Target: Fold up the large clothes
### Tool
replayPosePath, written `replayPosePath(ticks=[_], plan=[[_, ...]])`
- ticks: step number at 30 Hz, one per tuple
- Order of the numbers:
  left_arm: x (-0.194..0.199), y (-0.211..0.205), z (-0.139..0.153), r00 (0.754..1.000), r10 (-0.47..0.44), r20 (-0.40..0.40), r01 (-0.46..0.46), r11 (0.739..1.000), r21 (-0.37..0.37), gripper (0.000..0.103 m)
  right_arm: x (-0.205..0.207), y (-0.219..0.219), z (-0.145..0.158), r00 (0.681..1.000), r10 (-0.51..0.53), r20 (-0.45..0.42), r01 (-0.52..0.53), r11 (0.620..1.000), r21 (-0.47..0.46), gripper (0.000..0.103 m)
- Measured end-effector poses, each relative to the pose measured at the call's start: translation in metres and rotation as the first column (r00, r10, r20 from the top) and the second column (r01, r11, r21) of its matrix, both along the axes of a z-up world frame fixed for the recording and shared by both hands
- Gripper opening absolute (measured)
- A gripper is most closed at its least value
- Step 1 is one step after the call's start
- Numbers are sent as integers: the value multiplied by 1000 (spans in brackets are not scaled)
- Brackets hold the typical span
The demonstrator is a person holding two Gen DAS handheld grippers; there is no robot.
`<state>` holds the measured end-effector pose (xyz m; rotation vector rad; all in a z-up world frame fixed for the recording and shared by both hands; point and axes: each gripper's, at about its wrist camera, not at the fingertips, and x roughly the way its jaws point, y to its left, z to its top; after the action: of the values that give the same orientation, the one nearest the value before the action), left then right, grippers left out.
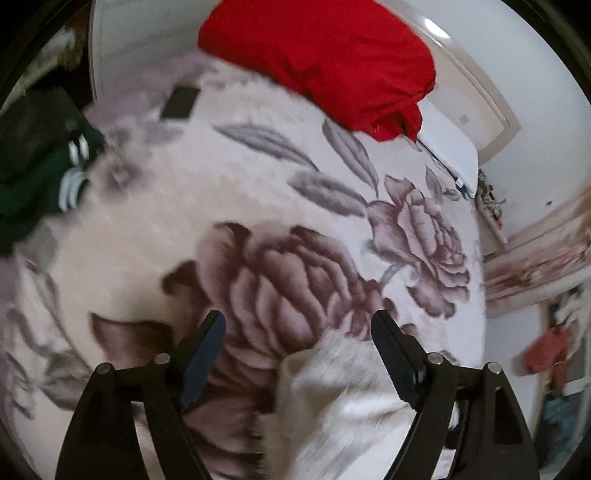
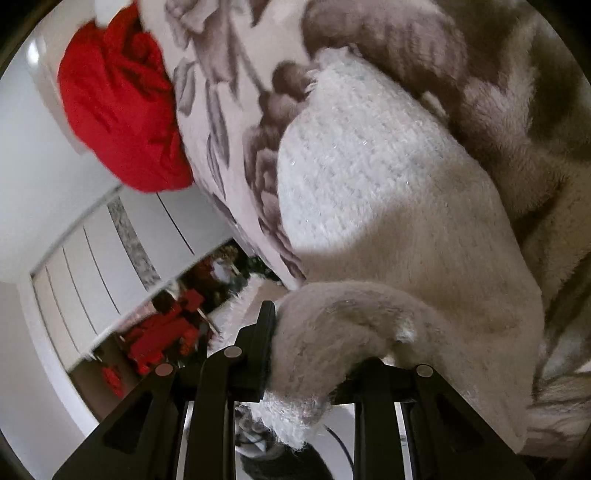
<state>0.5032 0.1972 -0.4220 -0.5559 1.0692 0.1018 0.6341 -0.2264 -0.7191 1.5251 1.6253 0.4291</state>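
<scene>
Bed covered by a plush floral blanket (image 1: 258,206) printed with large mauve roses and grey leaves. A red pillow (image 1: 325,62) lies at the head of the bed against a white headboard (image 1: 147,33). A small dark rectangular object (image 1: 180,103) rests on the blanket near the pillow. Dark green clothing with white stripes (image 1: 44,166) lies at the bed's left edge. White wardrobe doors (image 2: 92,258) stand beyond the bed.

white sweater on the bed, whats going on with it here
A person with a gripper in each hand is folding a fuzzy white knit sweater on a floral blanket. The right gripper is shut on a bunched part of the sweater. The left gripper is open above the blanket, holding nothing, with the sweater's edge just below it. A red garment and a dark green one lie farther off.
</scene>
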Motion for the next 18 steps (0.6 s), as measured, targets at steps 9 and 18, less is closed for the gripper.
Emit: replayPosePath(ticks=[9,18], plan=[[-82,-58,-27,995,-55,-79,56,998,13,80,0,-38,14,987,-156,23,152,980,126,71],[-76,-105,-89,971,-136,-197,162,980,119,80,-11,-23,95,746,609,270,-361,711,-603,72]])
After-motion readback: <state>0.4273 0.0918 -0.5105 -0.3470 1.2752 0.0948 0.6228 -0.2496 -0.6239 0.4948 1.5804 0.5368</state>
